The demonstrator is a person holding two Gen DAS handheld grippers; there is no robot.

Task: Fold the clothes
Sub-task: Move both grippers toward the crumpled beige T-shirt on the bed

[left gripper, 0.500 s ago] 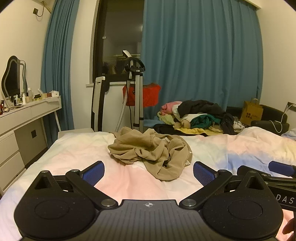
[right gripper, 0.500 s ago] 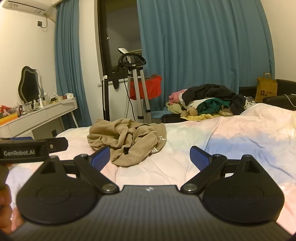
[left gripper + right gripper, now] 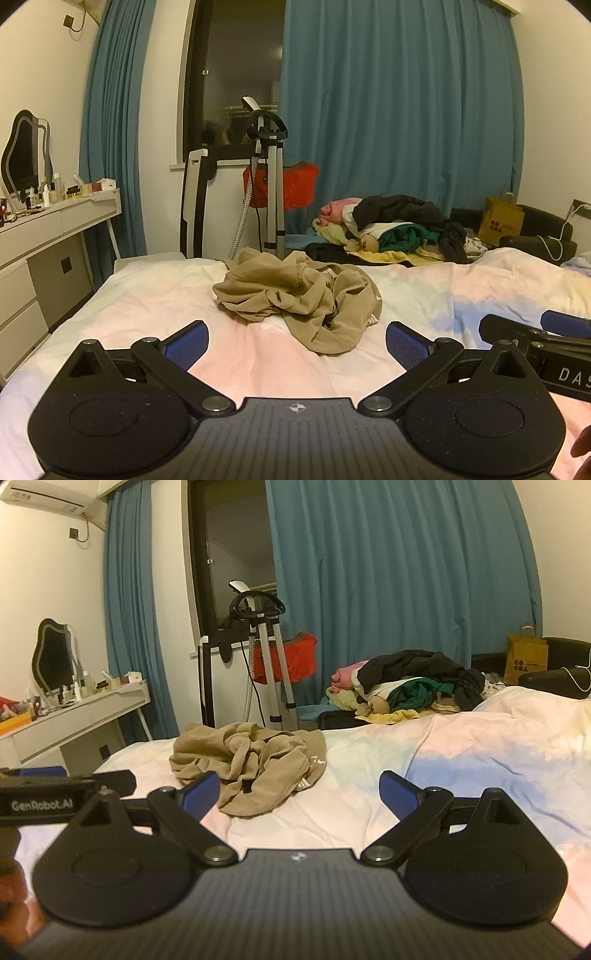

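Left gripper (image 3: 297, 341) held low over the bed (image 3: 147, 295), blue-padded fingers (image 3: 186, 341) spread wide, nothing between. Right gripper (image 3: 299, 794) likewise, fingers (image 3: 201, 788) spread and empty, just beside the left. Ahead, near both, a crumpled tan garment (image 3: 299, 295) heaped on the pale pink-and-white bedcover. Beyond the bed's far edge, a mixed pile of clothes (image 3: 399, 229). Teal curtains (image 3: 399, 110) flanking a dark window (image 3: 236, 81); a garment steamer (image 3: 266, 184) on its stand; a white table (image 3: 55, 218) on the left, bottles and a wavy mirror (image 3: 26, 155) on top. Yellow paper bag (image 3: 500, 221), print too small to read, possibly "COCOA". "GenRobot.AI" on the left gripper's side, "DAS" on the right's.
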